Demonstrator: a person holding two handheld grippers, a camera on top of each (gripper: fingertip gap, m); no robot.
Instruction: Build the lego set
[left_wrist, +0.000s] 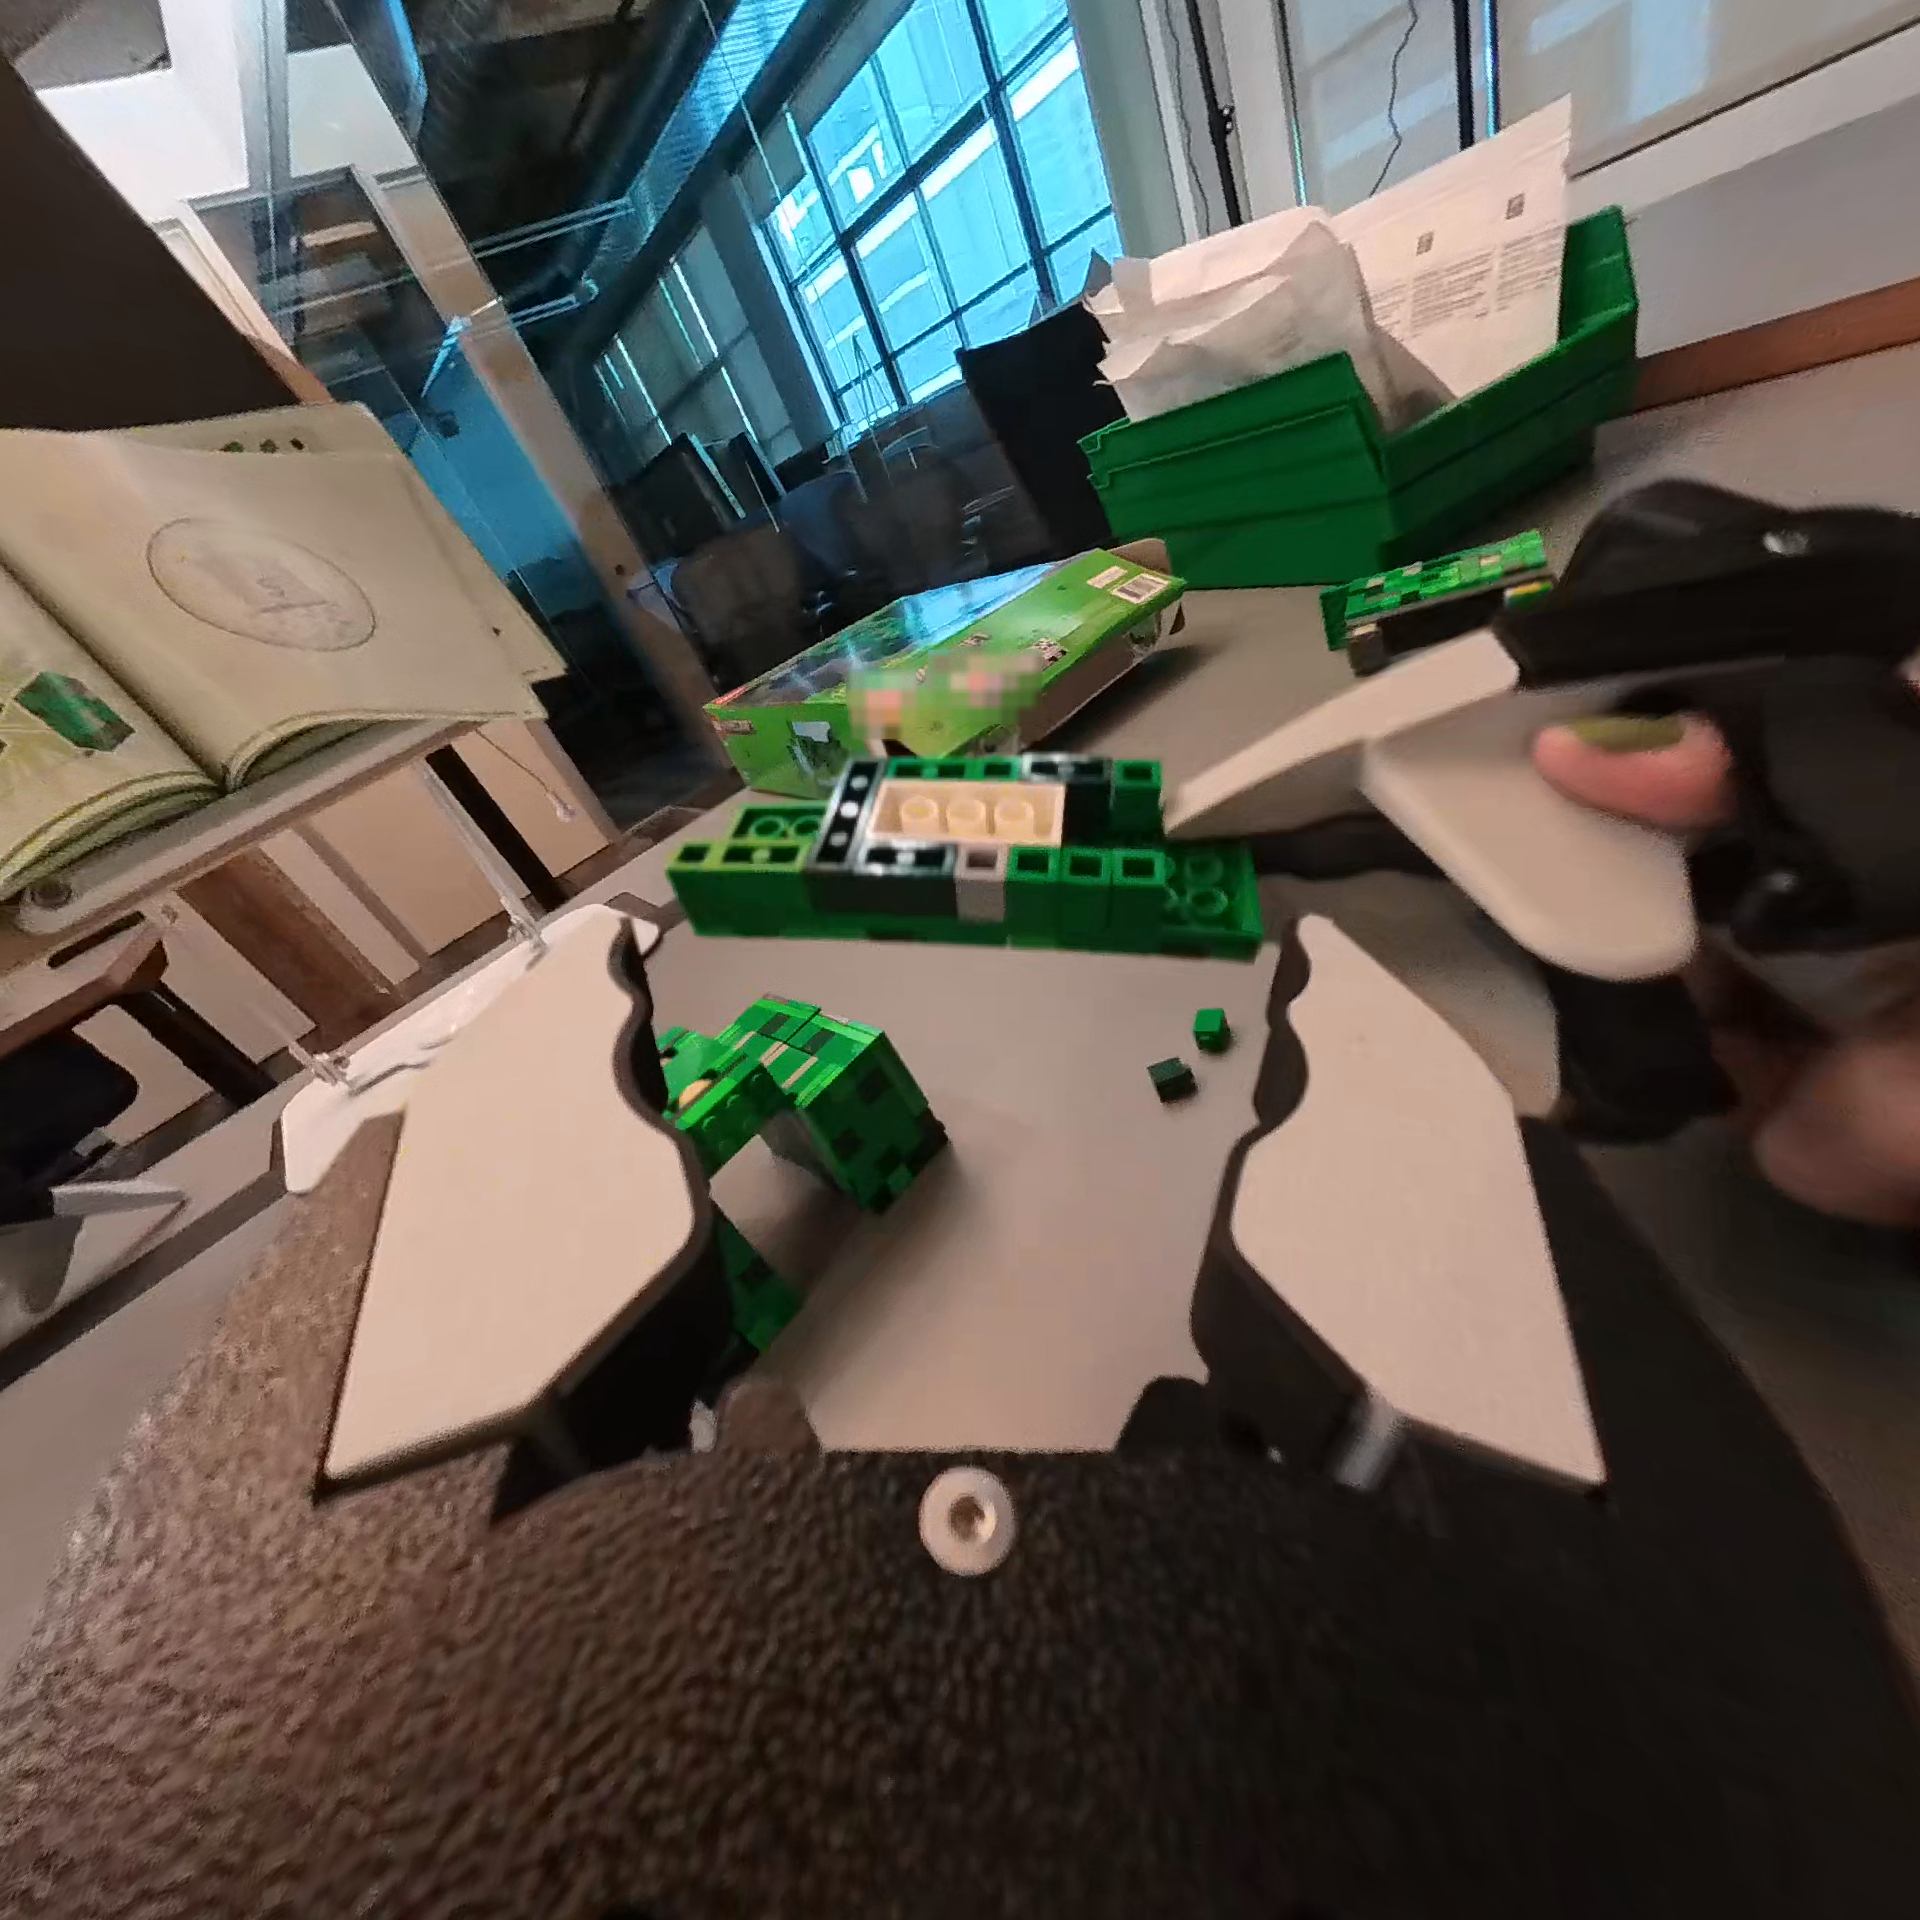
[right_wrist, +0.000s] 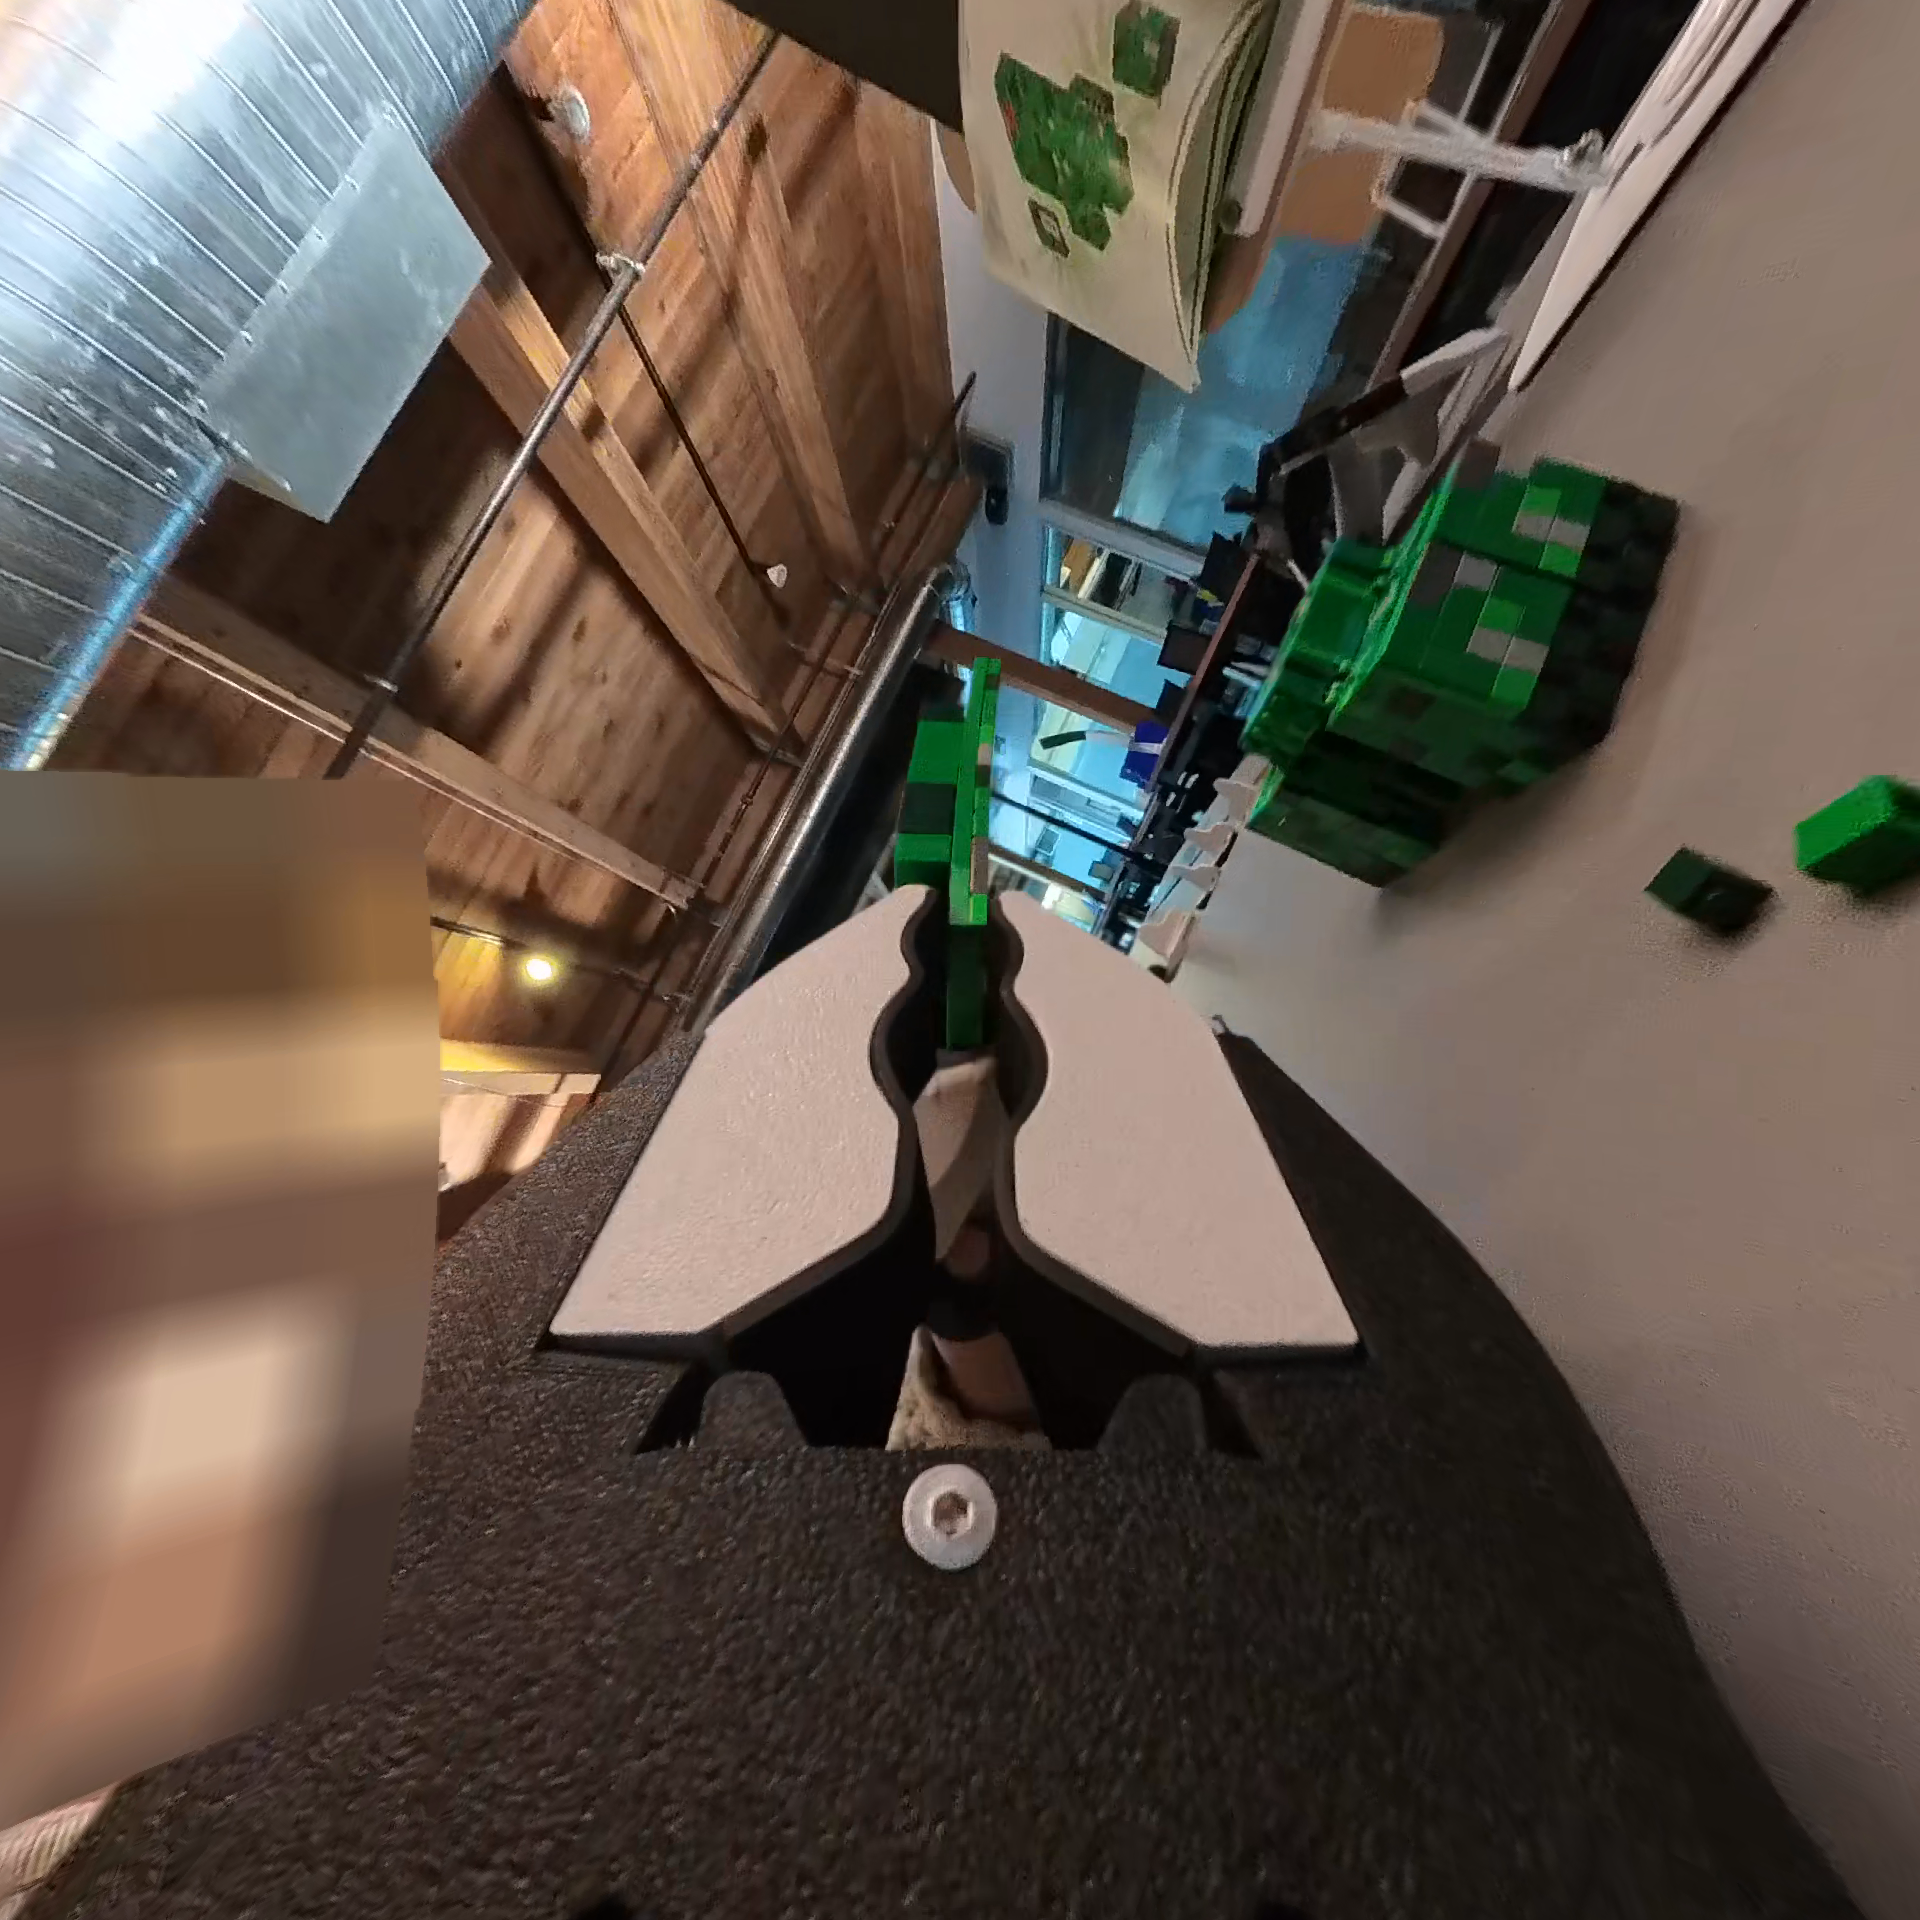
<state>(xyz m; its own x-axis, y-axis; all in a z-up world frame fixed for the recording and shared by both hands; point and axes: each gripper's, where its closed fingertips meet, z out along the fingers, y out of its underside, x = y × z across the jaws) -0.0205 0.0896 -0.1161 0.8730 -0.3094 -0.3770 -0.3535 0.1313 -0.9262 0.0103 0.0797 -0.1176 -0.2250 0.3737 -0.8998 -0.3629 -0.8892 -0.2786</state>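
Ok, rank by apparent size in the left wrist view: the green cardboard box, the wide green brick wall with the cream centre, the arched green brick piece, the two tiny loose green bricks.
1. Green cardboard box, though farthest off.
2. Brick wall, nearly alike.
3. Arched piece.
4. Tiny bricks, alike.

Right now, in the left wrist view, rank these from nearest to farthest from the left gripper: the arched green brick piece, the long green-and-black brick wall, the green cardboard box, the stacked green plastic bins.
1. Arched green brick piece, against the left gripper's left finger.
2. Long green-and-black brick wall, just ahead.
3. Green cardboard box, behind the wall.
4. Stacked green plastic bins, far right.
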